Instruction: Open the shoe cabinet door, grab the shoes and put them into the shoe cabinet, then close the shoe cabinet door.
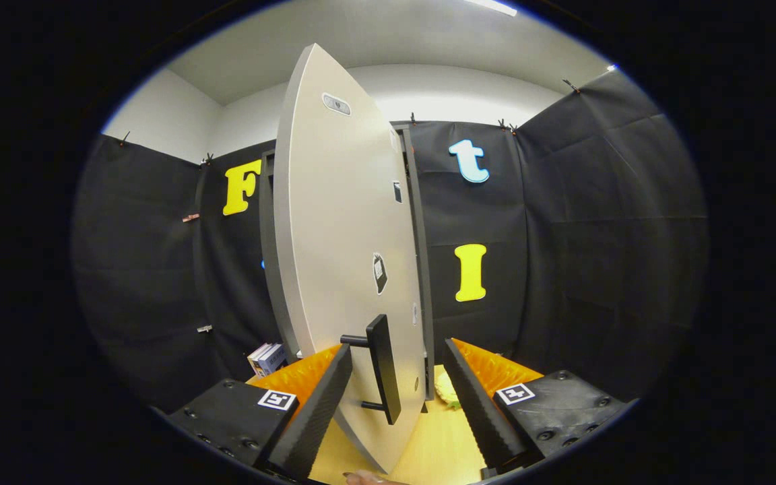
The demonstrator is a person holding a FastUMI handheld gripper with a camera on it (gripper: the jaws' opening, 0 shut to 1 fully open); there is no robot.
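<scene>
Door (334, 236) of the shoe cabinet fills the centre of the frame, swung part way out and seen nearly edge-on, its pale face turned toward the left. Its free edge runs in a curve from upper centre down to the bottom centre, between the two fingers. Cabinet body (422, 256) shows as a dark upright strip just right of the door; the inside is hidden by the door.

Handle (382, 367), a dark vertical bar on two short stubs, sits low on the door face, just ahead of the fingers and nearer the left one.

Tongs (395, 391) are spread wide, one finger either side of the door's lower edge, neither pressing on door or handle. Judgement: they straddle the edge so as to push or hook the door further open.

Bench (442, 444), light wood, shows between the fingers below the door. Room: open bench to the right of the door; to the left the door's sweep heads toward some books (267, 357) at lower left, which may limit the swing.

A pale crumpled object (447, 391) lies beyond the right finger at the cabinet foot; cannot tell if it is a shoe. Fingertips of a hand (361, 477) peek in at bottom centre.
</scene>
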